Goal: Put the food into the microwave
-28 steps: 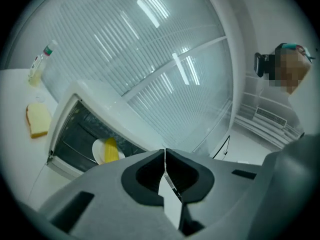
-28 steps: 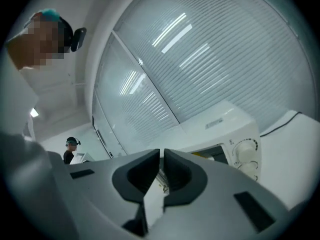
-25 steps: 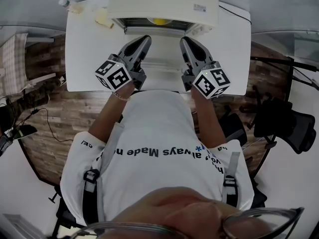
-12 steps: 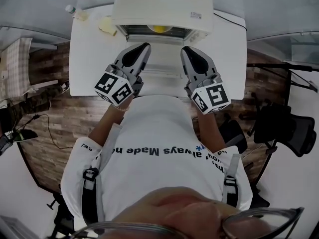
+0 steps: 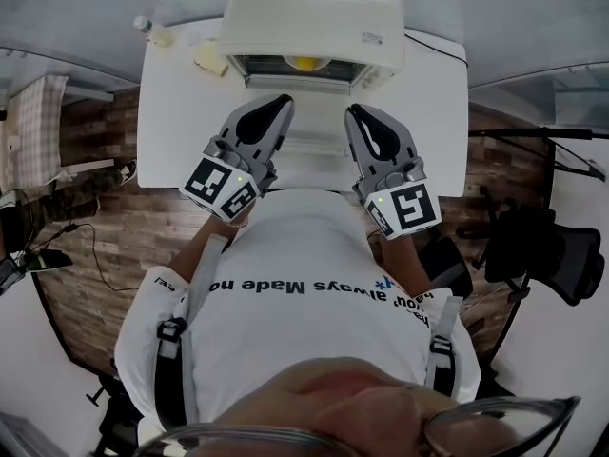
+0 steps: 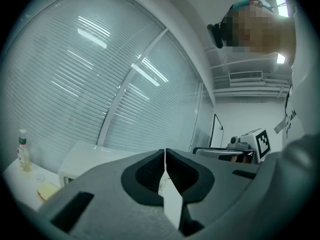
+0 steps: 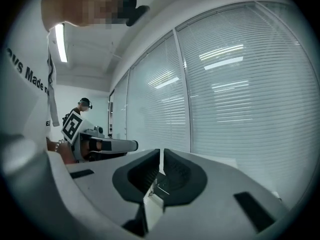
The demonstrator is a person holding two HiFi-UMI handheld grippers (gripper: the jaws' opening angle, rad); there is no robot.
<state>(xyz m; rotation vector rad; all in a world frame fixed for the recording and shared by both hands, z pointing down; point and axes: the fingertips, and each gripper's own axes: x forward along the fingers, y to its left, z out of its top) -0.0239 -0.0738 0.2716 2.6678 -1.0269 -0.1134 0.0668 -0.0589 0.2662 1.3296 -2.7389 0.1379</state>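
One yellow food item [image 5: 304, 63], upper centre of the head view, lying inside the open front of the microwave [image 5: 314, 12]; placement judged done, with closing the door apparently left. One pale yellow piece [image 5: 209, 57] on the white table [image 5: 169, 131], just left of the microwave; whether it is food cannot be told. Left gripper [image 5: 282, 103] and right gripper [image 5: 353, 112], below the opening, clear of the food, jaws together, holding nothing. One bottle [image 5: 145, 27], upper left.
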